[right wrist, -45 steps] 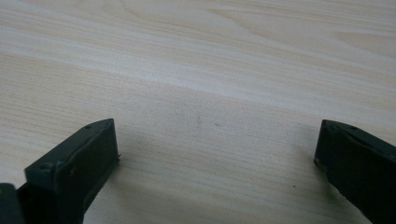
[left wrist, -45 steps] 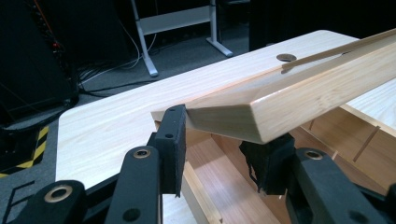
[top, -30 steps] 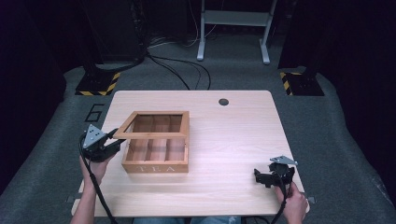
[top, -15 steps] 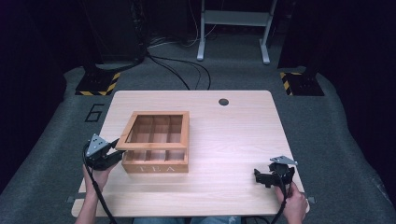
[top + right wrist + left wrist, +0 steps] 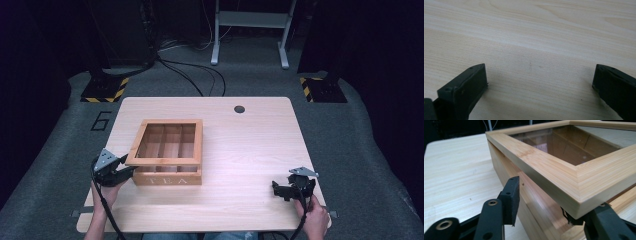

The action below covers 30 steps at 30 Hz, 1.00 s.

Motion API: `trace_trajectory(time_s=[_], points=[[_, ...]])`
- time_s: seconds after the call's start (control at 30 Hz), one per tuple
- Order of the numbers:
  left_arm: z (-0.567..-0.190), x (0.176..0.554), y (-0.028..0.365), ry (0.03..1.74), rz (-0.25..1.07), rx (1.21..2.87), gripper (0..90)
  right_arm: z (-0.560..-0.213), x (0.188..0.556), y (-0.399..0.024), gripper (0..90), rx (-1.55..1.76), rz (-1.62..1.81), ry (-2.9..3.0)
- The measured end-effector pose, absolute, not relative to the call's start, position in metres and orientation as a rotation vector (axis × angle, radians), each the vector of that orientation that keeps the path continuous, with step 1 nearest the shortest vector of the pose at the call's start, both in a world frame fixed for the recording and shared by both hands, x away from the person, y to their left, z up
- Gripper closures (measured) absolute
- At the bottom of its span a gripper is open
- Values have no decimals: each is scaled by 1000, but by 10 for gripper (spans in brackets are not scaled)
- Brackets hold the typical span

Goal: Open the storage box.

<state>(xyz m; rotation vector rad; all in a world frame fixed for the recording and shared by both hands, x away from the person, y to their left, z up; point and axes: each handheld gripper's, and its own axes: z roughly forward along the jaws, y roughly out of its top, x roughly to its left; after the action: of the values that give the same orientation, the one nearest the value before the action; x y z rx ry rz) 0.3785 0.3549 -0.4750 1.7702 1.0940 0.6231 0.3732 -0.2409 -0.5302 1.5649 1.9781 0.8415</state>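
Left claw (image 5: 125, 172) lower, newly loosened

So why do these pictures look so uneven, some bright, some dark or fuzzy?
High view: the lit table stands out against a near-black room. Left gripper view: the tea box lid's pane reflects light; its near corner is soft. Right gripper view: the tongs look blurred.

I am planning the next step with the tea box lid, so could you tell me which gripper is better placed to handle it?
The left. The left gripper sits at the tea box corner, its jaws, just opening, straddling the lid. The right gripper rests open over bare table, far from the box.
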Motion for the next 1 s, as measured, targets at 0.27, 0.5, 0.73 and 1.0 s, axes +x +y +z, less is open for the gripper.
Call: trace_trajectory(time_s=[0.27,0.5,0.73,1.0], points=[[-482,380,358,1143,562,1780,351,-530,373,-241,0,1559,843,1979],[-485,381,360,1154,523,1778,279,-530,373,-241,0,1565,841,1979],[-481,373,366,1120,493,1803,214,-530,373,-241,0,1565,842,1978],[-498,355,368,1118,500,1883,143,-530,373,-241,0,1566,841,1978]])
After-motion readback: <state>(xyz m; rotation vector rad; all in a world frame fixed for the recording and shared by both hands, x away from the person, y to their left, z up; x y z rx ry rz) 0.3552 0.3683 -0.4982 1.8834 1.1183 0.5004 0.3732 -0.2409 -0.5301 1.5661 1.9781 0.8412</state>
